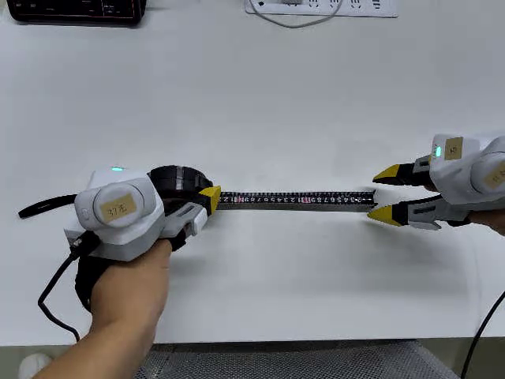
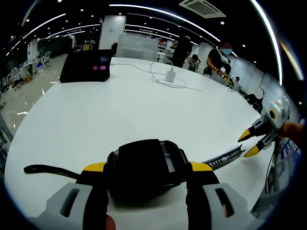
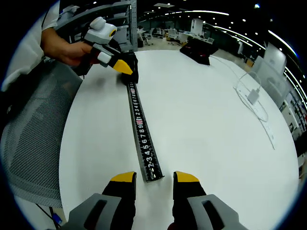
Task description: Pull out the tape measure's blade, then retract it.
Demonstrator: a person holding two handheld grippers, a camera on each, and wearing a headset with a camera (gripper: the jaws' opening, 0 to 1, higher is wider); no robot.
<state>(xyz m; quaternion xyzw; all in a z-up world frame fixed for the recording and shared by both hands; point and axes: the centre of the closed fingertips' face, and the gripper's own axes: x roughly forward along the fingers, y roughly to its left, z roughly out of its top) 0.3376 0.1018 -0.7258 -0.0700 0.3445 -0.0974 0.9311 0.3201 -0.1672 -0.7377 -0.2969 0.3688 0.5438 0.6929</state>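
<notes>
We see the left gripper [image 2: 147, 167] clamped on the tape measure case [image 1: 180, 183] at the left of the head view, with a yellow tip pressed on each side of the black case in the left gripper view. A hand [image 1: 130, 286] holds this gripper from the lower left. The blade [image 1: 296, 198] lies flat on the white table [image 1: 260, 103] and runs from the case toward the right of the frame, numbers facing up. The right gripper [image 1: 385, 194] sits at the right edge of the head view with its jaws spread wide. The blade's end lies between its two yellow tips, and neither tip pinches it (the right gripper view shows a gap on each side). A black strap [image 1: 46, 206] trails from the case toward the left edge. At the top of the head view we note a black device [image 1: 75, 9] in the upper left corner and a white power strip [image 1: 319, 6] with a cable in the upper centre. A mesh chair [image 3: 33, 143] fills the left side of the right gripper view.
</notes>
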